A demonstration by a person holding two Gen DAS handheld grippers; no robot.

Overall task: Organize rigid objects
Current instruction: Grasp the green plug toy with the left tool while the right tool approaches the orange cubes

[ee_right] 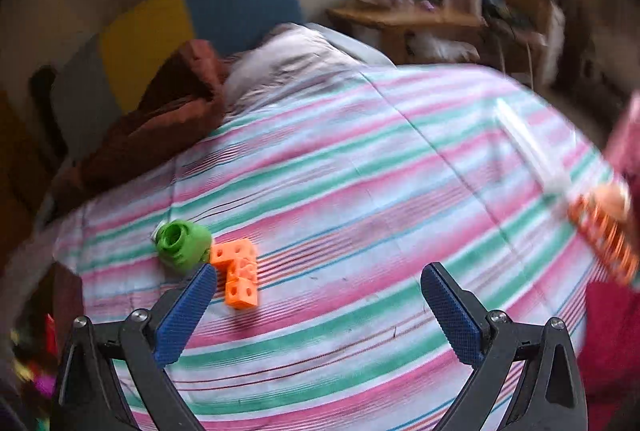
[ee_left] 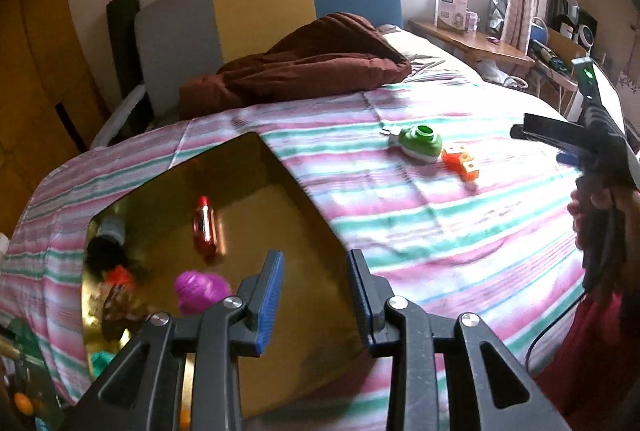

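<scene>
While both hand-held grippers hang empty, left hand-held gripper narrowly parted over the box, right hand-held gripper wide apart, the orange block piece, holed cubes joined, lies on the striped bed touching a green toy.

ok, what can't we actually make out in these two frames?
- Dark items in the box, left wrist view: shadowed in the corner, unidentifiable.
- Orange-patterned thing, right wrist view: motion-blurred, cut by the right edge.
- Shelf clutter by the window, left wrist view: too small.
</scene>
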